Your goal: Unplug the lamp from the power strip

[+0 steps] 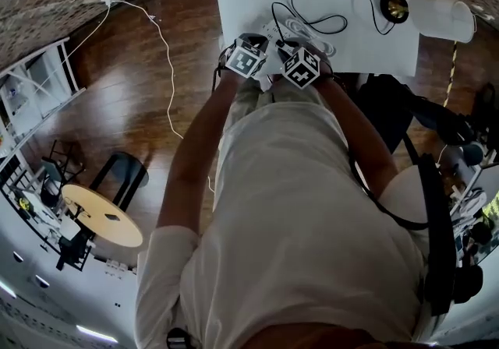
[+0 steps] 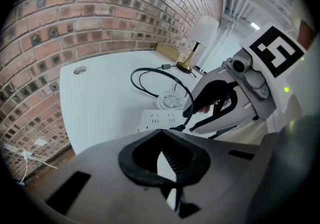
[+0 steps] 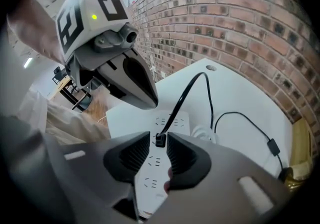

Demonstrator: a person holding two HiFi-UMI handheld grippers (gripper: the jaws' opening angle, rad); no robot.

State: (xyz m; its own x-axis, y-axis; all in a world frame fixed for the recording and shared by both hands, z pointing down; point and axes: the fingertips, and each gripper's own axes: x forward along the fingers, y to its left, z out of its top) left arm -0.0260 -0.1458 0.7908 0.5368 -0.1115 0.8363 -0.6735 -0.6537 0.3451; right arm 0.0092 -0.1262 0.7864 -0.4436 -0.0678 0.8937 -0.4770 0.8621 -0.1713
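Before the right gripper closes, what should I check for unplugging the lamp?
1. Plug seated in power strip: ok, still plugged in.
2. Right gripper aligned: ok, the plug sits between its open jaws and the pads are not pressing.
3. Left gripper bracing the strip: not ok, its jaws are together and it is above the strip, not on it.
4. Cord slack: ok, it lies in loose loops on the table.
5. Lamp stable: ok, it stands upright by the wall.
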